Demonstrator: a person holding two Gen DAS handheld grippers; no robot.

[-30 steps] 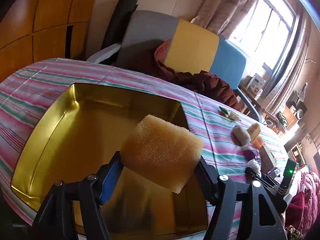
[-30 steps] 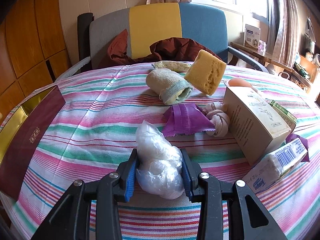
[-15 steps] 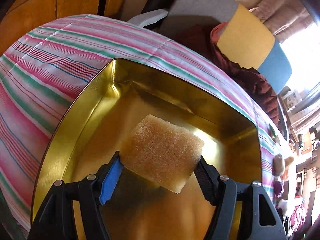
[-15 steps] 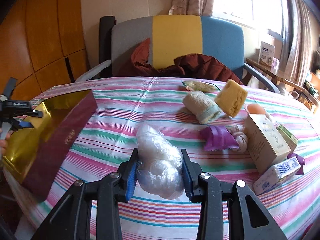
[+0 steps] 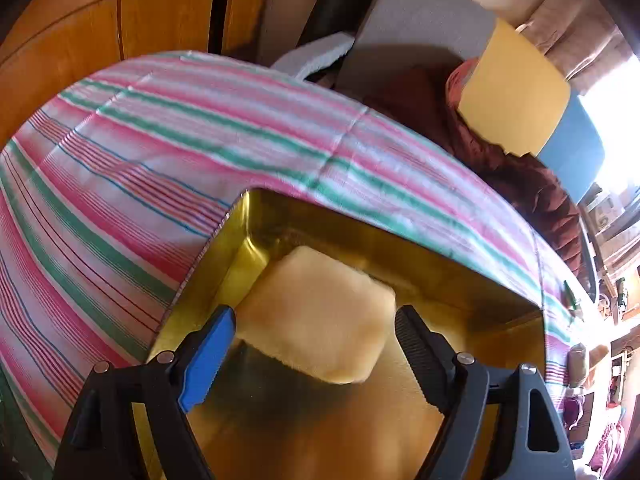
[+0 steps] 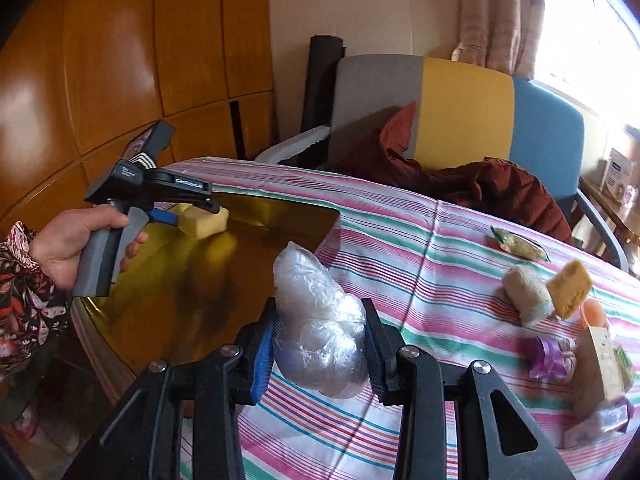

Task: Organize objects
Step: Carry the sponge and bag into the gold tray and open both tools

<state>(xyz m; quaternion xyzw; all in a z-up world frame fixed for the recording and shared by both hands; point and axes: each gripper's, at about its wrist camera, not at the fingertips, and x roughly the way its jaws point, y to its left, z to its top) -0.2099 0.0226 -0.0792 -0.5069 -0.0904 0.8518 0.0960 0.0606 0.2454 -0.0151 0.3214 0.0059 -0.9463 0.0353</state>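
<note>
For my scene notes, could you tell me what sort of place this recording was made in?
Most likely a lived-in room of a home: a table under a striped tablecloth, an armchair in grey, yellow and blue draped with clothing, wooden cabinet doors and a curtained window.

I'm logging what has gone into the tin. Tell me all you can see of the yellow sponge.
The yellow sponge is a pale, porous foam block with rounded corners, blurred. It is in a far corner of the gold tin, between the left gripper fingers, whose jaws have just been opening; a gap shows beside the right pad.
</note>
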